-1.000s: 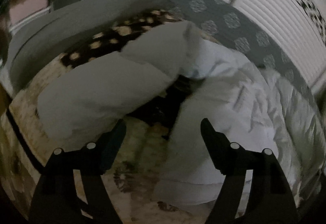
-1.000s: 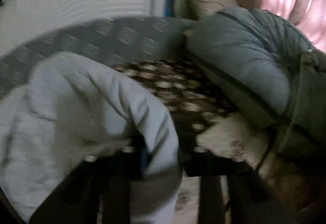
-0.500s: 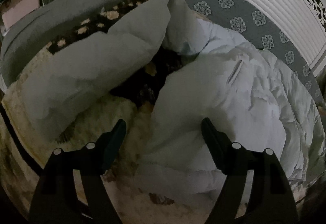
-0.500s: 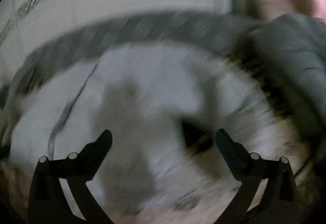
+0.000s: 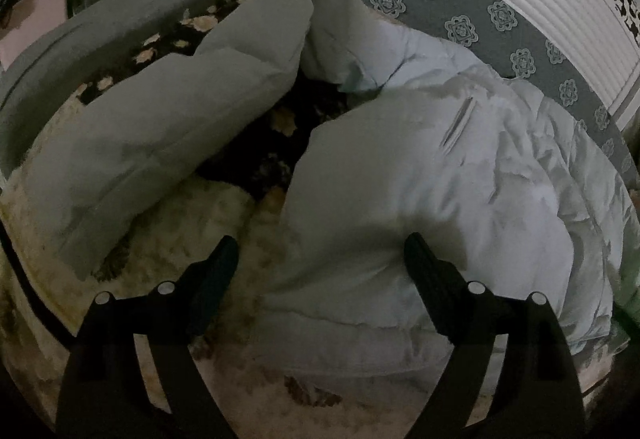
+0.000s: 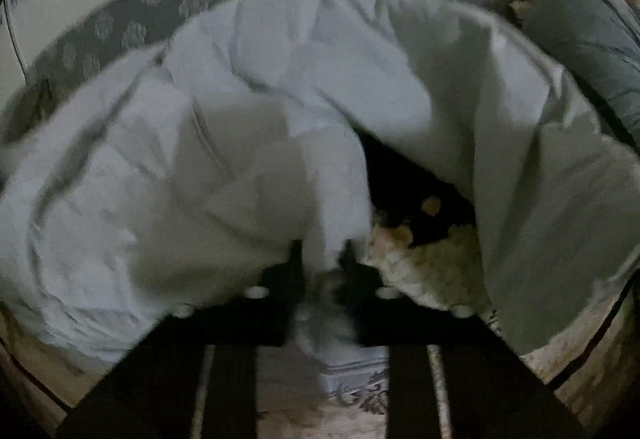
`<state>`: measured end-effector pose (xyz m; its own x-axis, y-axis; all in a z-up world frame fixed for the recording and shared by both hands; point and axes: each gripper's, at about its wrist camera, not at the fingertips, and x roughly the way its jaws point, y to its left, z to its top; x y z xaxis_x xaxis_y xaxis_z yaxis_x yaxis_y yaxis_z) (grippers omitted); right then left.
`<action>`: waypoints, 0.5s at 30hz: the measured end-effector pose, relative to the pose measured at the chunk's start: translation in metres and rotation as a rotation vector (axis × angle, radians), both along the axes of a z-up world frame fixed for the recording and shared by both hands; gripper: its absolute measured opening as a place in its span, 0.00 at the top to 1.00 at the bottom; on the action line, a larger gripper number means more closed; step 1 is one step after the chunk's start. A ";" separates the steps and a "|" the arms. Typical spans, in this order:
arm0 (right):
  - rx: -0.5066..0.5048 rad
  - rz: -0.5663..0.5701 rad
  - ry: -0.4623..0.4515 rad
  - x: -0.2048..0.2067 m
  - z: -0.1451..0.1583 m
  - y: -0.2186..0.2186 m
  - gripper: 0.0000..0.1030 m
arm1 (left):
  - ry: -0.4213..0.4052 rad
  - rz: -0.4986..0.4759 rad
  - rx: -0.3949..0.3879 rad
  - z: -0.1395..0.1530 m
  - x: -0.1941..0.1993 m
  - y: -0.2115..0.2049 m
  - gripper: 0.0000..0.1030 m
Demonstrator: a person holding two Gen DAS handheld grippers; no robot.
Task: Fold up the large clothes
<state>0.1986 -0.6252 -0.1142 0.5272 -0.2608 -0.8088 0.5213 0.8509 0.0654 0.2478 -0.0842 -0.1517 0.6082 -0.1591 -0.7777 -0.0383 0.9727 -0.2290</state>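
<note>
Right gripper (image 6: 322,259), wide open half a second earlier, had dropped and clamped a fold of the pale padded jacket (image 6: 224,143). Left gripper (image 5: 320,259) was opening, nothing between its fingers, over the jacket hem. Jacket lay crumpled on the floral blanket (image 5: 208,215).

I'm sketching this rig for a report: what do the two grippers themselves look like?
Both look alike: the left gripper has two black, tapering wedge-shaped fingers on black angular arms, each arm carrying two round pale studs. The right gripper shows the same black build and pale studs. No cables or sleeves visible.
</note>
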 end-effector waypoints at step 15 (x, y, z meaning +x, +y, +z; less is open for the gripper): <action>0.234 -0.291 -0.040 -0.052 -0.021 -0.090 0.05 | -0.003 -0.029 -0.026 0.011 0.000 -0.005 0.13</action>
